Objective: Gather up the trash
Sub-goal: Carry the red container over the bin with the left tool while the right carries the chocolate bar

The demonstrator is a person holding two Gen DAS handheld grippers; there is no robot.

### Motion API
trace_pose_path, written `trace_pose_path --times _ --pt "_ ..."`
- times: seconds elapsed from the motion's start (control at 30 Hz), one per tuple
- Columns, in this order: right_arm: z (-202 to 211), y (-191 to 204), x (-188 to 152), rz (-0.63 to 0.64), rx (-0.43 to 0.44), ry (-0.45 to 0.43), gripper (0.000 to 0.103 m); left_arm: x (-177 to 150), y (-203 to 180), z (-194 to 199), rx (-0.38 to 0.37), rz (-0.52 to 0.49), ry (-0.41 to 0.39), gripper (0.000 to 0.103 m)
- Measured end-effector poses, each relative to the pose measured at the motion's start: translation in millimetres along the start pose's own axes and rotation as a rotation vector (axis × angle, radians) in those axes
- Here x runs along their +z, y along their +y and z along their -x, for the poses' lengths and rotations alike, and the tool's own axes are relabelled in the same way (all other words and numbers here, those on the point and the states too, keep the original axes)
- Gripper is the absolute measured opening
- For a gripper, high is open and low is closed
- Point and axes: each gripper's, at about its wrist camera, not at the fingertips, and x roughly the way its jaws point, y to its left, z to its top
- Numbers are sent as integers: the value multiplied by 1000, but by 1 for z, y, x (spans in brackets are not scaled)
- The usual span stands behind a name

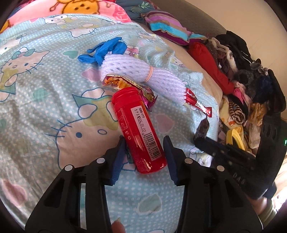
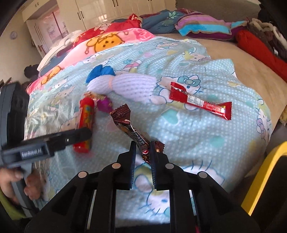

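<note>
Right wrist: trash strewn on cartoon-cat bedsheet [image 2: 179,136], white wardrobes [image 2: 107,9] behind.

1. Everything sits on the quilt [image 1: 44,111], which is spread over the bed [image 2: 233,59].
2. The bottle [image 1: 138,129] lies between the left gripper [image 1: 145,152] fingers — its far end on a crumpled wrapper [image 1: 125,83].
3. Behind those: foam netting [image 1: 143,75], then a glove [image 1: 105,49] touching it, I think.
4. The right gripper [image 2: 142,150] sits around a chocolate wrapper [image 2: 132,130] — a stick wrapper [image 2: 199,101] lies farther right.
5. A clothes pile [image 1: 242,86] runs along the bed's right edge.

Left tongs [image 1: 144,143] angle downward with jaws apart; right tongs [image 2: 142,150] are pinched nearly closed.
</note>
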Motion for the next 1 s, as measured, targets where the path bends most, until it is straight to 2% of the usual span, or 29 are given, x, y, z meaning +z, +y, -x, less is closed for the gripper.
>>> trace_pose_path --times 0.23,0.5,1.0 --pt "18 8 -17 -22 42 -49 15 -3 -10 18 -15 -29 -37 31" --pt "41 8 -20 -51 42 -110 15 1 -31 35 -41 -80 -84 29" --pt "86 -31 -22 -163 -5 -210 15 -2 -74 50 -95 -163 -143 26"
